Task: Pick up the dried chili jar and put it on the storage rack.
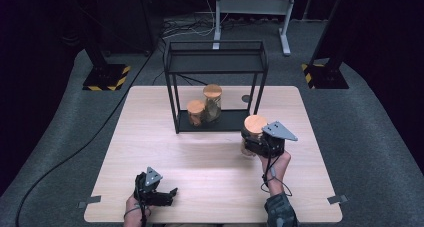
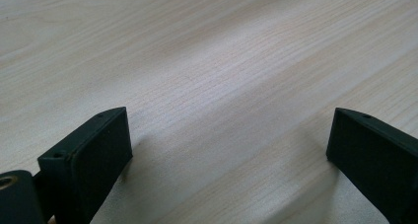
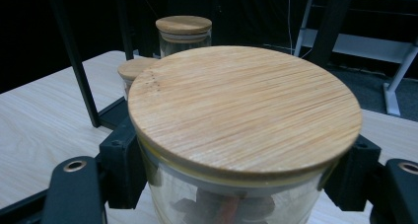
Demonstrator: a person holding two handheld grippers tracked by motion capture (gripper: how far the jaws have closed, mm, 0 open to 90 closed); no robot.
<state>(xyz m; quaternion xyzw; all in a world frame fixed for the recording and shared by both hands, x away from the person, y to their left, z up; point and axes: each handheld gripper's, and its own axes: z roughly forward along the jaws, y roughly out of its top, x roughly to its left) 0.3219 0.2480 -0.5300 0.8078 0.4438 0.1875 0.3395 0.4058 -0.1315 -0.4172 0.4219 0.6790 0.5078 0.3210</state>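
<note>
Nearest me, my left gripper (image 1: 167, 193) rests low over the pale wooden table (image 1: 150, 137), jaws spread wide with nothing between them. Farther on and to the right, my right gripper (image 1: 248, 138) clamps a clear glass jar with a round bamboo lid (image 3: 245, 108), just in front of the black metal two-tier rack (image 1: 215, 63). On the rack's bottom shelf stand a short bamboo-lidded jar (image 1: 196, 112) and a taller bamboo-lidded jar (image 1: 212, 102), side by side.
</note>
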